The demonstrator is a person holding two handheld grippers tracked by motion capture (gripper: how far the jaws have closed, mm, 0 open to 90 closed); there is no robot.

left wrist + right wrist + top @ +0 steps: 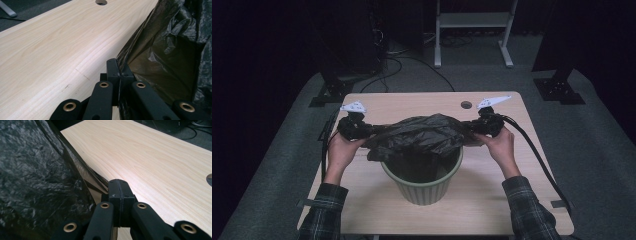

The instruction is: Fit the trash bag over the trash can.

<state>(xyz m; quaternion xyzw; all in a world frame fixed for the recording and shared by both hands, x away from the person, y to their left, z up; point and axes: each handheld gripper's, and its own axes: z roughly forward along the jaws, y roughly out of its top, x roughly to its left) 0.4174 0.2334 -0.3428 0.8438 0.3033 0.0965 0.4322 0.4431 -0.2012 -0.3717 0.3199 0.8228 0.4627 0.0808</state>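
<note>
A black plastic bag (422, 134) is stretched over the mouth of a green ribbed bin (424, 185) in the middle of the wooden table (492, 200). My left gripper (371, 131) is shut on the bag's left edge. In the left gripper view the jaws (119, 72) pinch the thin film, and the bag (170, 50) spreads out to the right. My right gripper (468, 129) is shut on the bag's right edge. Its own view has the closed jaws (119, 191) with the bag (37, 182) to their left.
A round cable hole (466, 105) sits near the table's far edge. Cables trail from both grippers off the table sides. Beyond the table are a white desk frame (472, 30), dark stands and floor cables.
</note>
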